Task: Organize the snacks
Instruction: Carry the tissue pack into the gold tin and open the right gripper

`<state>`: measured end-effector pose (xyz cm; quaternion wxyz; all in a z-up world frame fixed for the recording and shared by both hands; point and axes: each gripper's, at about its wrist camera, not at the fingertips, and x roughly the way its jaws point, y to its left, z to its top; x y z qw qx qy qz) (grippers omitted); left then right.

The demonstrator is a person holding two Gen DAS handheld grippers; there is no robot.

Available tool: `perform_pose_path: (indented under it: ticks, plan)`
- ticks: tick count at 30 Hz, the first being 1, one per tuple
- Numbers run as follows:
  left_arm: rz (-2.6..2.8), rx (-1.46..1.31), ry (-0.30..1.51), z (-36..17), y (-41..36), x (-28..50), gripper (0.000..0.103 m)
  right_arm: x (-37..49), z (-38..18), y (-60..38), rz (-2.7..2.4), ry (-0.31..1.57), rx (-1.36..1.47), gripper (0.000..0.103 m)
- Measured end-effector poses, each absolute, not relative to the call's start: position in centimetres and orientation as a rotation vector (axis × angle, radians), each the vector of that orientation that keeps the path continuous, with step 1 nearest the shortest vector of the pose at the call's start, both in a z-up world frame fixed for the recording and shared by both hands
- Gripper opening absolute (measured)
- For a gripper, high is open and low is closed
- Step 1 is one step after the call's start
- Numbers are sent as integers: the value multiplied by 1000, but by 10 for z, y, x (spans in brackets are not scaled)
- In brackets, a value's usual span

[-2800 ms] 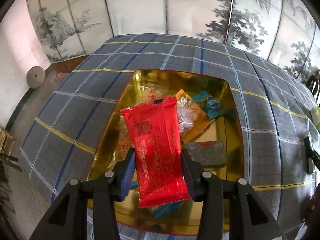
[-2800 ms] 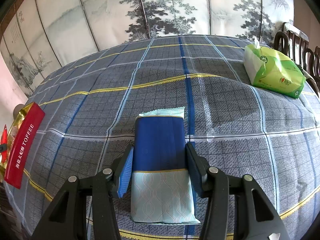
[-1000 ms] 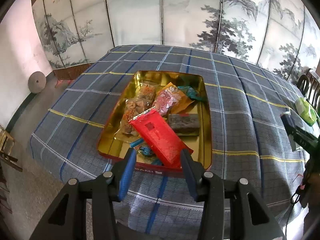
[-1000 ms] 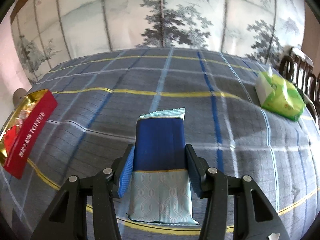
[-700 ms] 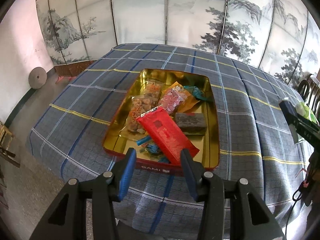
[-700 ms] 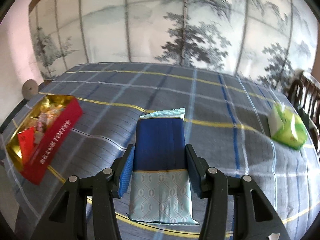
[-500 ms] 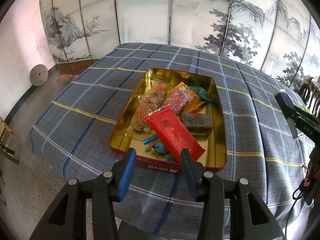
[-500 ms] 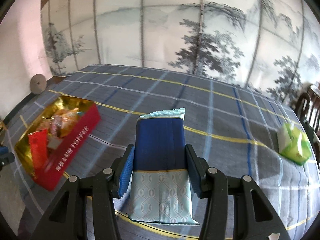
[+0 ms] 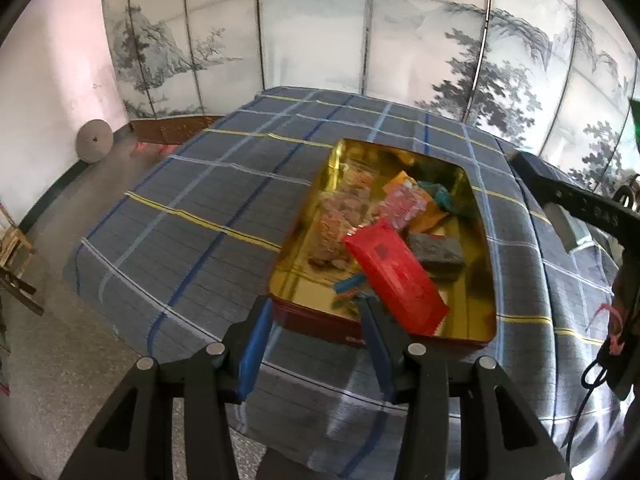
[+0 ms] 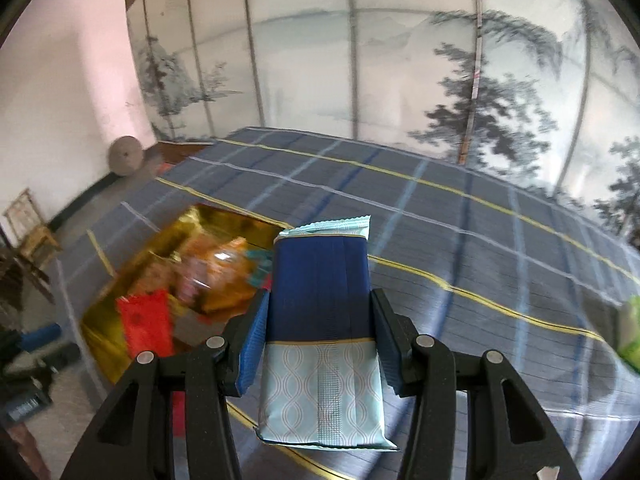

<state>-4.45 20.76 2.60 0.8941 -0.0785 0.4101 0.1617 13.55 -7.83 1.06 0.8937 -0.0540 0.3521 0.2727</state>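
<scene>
A gold tin (image 9: 482, 200) with red sides sits on the blue plaid tablecloth and holds several snack packets. A red packet (image 9: 394, 274) lies on top of them, slanting toward the tin's near rim. My left gripper (image 9: 314, 314) hangs open in front of the tin's near left corner with nothing between its fingers. My right gripper (image 10: 320, 308) is shut on a dark blue and pale teal packet (image 10: 324, 320), held above the cloth just right of the tin (image 10: 100, 322). The red packet (image 10: 146, 324) shows there too, blurred.
The plaid tablecloth (image 9: 192, 216) spreads wide to the left of the tin. A green tissue pack (image 10: 630, 332) lies at the far right table edge. A painted folding screen (image 9: 320, 32) stands behind the table. A wooden chair (image 10: 30, 224) and the floor lie to the left.
The left gripper let go of the red packet into the tin and drew back. The right gripper carried the blue packet leftward and up, bringing the tin close in its view.
</scene>
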Motion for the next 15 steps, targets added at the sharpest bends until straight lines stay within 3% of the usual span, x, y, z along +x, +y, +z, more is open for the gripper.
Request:
perform_pose_path:
  ticks: [15]
  plan:
    - [351, -93, 803, 32, 212, -43, 57, 177, -20, 8, 690, 862, -122, 47]
